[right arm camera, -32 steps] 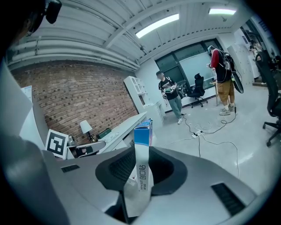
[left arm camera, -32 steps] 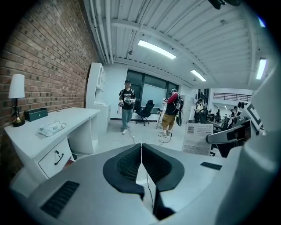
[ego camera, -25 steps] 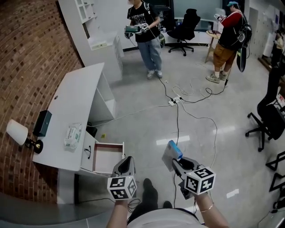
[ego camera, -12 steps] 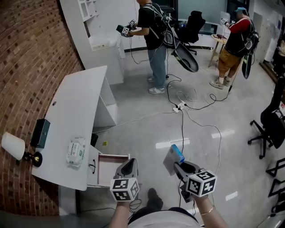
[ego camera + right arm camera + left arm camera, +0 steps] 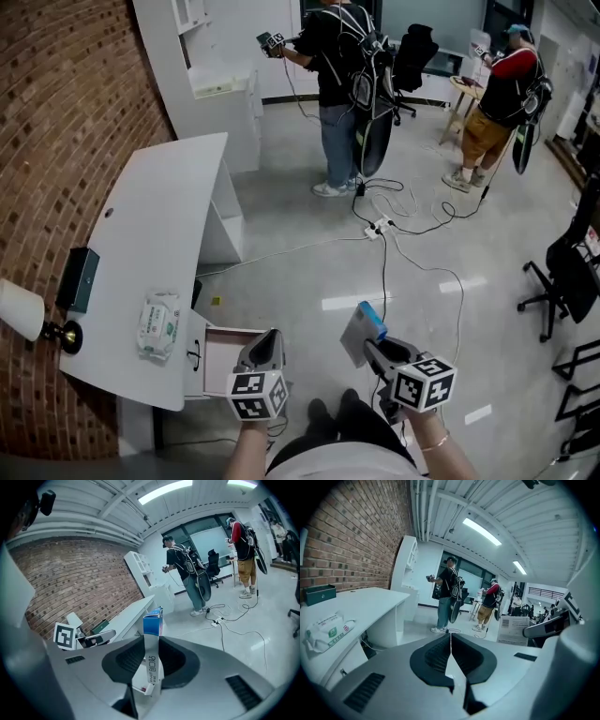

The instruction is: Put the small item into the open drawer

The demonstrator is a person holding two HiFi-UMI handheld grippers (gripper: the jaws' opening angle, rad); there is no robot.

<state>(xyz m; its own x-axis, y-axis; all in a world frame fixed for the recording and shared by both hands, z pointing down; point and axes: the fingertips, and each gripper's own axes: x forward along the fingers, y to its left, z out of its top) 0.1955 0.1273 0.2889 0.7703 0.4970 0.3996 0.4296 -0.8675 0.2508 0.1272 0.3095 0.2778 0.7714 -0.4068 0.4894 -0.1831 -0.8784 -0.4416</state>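
Note:
My right gripper (image 5: pixel 368 345) is shut on a small slim white box with a blue top (image 5: pixel 360 331), held upright above the floor. In the right gripper view the box (image 5: pixel 151 653) stands between the jaws of that gripper (image 5: pixel 151 667). The open drawer (image 5: pixel 217 364) juts from the white desk (image 5: pixel 155 234) at lower left, its pinkish inside showing. My left gripper (image 5: pixel 268 339) hovers at the drawer's right edge. In its own view the left gripper (image 5: pixel 450 641) is shut, nothing between the jaws.
On the desk lie a tissue pack (image 5: pixel 155 324) and a dark box (image 5: pixel 75 278), with a lamp (image 5: pixel 23 311) at its left edge. Cables (image 5: pixel 384 230) cross the floor. Two people (image 5: pixel 342 84) (image 5: pixel 502 94) stand at the back, office chairs (image 5: pixel 572 272) at right.
The desk and drawer have slid left and lower in the head view. The nearer person at the back has walked right. Both grippers keep their places, the box still held.

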